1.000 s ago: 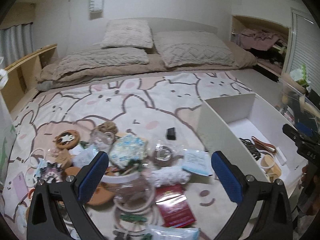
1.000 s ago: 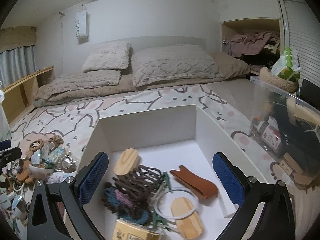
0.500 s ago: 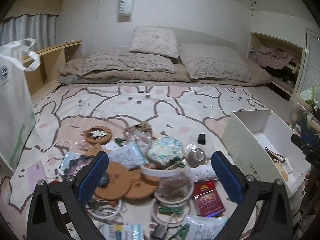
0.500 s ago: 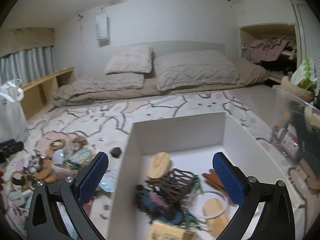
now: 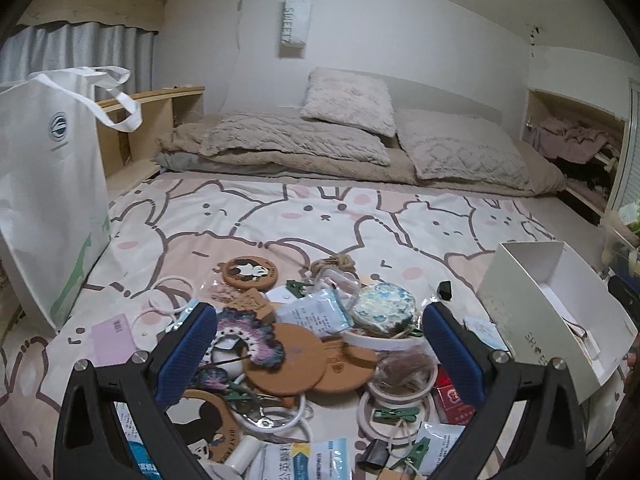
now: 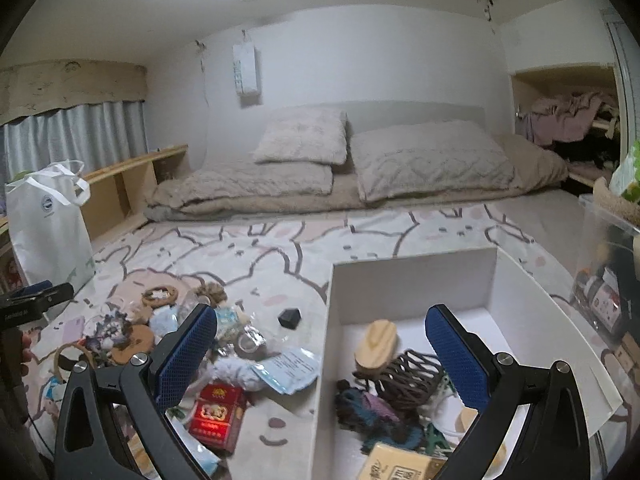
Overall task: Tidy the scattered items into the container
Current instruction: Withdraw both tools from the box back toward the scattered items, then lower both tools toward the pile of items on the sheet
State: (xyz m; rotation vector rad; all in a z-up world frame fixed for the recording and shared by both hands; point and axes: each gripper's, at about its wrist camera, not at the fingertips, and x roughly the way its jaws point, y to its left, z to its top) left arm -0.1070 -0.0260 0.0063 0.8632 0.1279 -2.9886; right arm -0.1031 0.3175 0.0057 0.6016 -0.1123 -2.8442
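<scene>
A bed [image 5: 360, 216] with a rabbit-print cover is filling both views, and pillows [image 5: 348, 100] are lying at its far end. A white paper bag [image 5: 48, 200] is standing upright at the bed's left edge. A white box [image 6: 528, 320] is sitting on the cover to the right of the clutter, and it is already holding a dark woven holder [image 6: 412, 372], a wooden oval piece [image 6: 376, 346] and other small things.

The scattered items [image 5: 312, 340] are lying in a heap on the cover, well apart from the pillows and just left of the box: cork coasters [image 5: 292, 360], white rings [image 5: 400, 404], paper packets [image 5: 316, 312] and a red pack [image 6: 216, 412].

The left gripper [image 5: 320, 348] is hovering over the heap with its jaws spread wide and nothing between them. The right gripper [image 6: 320, 352] is hanging above the box's left wall, jaws also wide apart and gripping nothing.
</scene>
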